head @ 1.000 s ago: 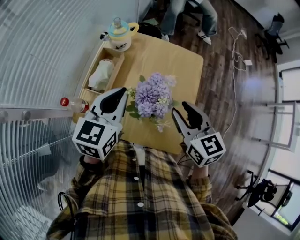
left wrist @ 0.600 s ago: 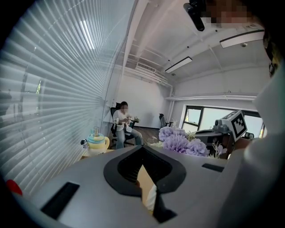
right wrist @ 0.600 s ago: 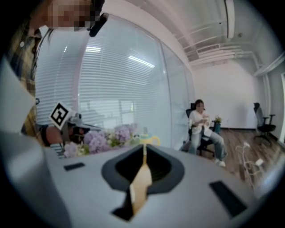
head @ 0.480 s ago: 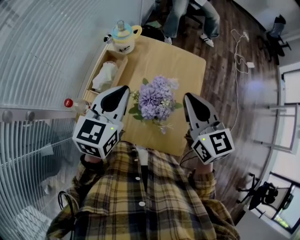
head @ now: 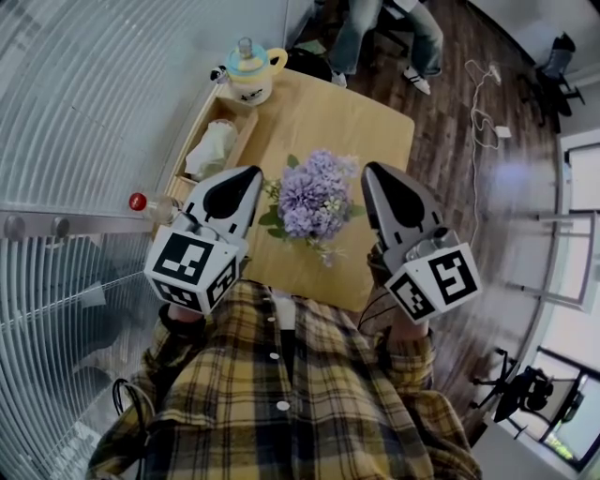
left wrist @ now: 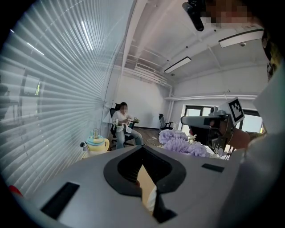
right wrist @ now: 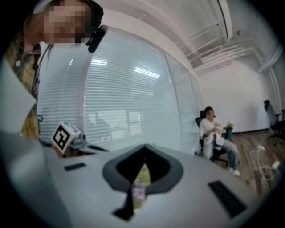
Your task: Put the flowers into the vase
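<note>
A bunch of pale purple flowers (head: pixel 314 195) with green leaves stands upright in the middle of the wooden table (head: pixel 361 117). The blooms hide whatever holds them, so I see no vase. My left gripper (head: pixel 252 173) hovers just left of the bunch, its jaws together and empty. My right gripper (head: pixel 369 170) hangs just right of the bunch, clear of the blooms. Its jaws have just closed with nothing between them. In the left gripper view the flowers (left wrist: pixel 180 141) show past the jaws, with the right gripper (left wrist: pixel 202 121) behind them.
A yellow and blue teapot (head: pixel 247 73) stands at the table's far left corner. Beside it is a wooden tray (head: pixel 195 131) with a white cloth. A red-capped bottle (head: pixel 150 203) lies by the glass wall with blinds. A person (head: pixel 380 28) sits beyond the table; a cable (head: pixel 476 94) lies on the floor.
The right gripper's jaws went from wide open to shut. It rose and moved up beside the flowers. The left gripper stayed where it was.
</note>
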Demonstrator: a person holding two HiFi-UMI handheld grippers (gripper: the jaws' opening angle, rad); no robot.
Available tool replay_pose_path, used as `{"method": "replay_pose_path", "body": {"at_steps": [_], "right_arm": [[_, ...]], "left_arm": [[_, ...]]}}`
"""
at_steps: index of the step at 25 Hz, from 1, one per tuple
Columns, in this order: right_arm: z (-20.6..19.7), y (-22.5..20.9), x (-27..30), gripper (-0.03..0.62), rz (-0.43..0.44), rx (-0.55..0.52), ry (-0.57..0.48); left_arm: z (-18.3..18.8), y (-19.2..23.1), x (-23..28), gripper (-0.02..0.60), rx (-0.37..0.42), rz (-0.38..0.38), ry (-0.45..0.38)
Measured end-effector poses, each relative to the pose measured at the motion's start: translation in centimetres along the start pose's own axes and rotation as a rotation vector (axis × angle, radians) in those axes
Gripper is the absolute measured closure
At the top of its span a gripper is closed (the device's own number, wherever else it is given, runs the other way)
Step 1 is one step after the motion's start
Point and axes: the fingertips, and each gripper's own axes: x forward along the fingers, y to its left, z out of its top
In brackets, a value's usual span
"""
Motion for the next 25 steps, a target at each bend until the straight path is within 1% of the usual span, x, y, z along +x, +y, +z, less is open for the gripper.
{"method": "replay_pose_path", "body": {"at_steps": [6,14,25], "right_arm": [[0.6,0.8,0.9,0.582,0.033,-0.007,-0.006],[-0.4,0.9,0.9,0.582,0.014,-0.05,0.025],[-1.1,2.0,0.8,0.582,0.031,-0.042,0.034]], "left_arm": [[-0.1,0.1,-0.1,0.572,-0.005,0.008,0.001],[-0.4,0.3,-0.1,0.572,-0.006,0.015,0.001],[-0.5,0.1,-0.4,0.572,-0.006,0.026,0.002]]}}
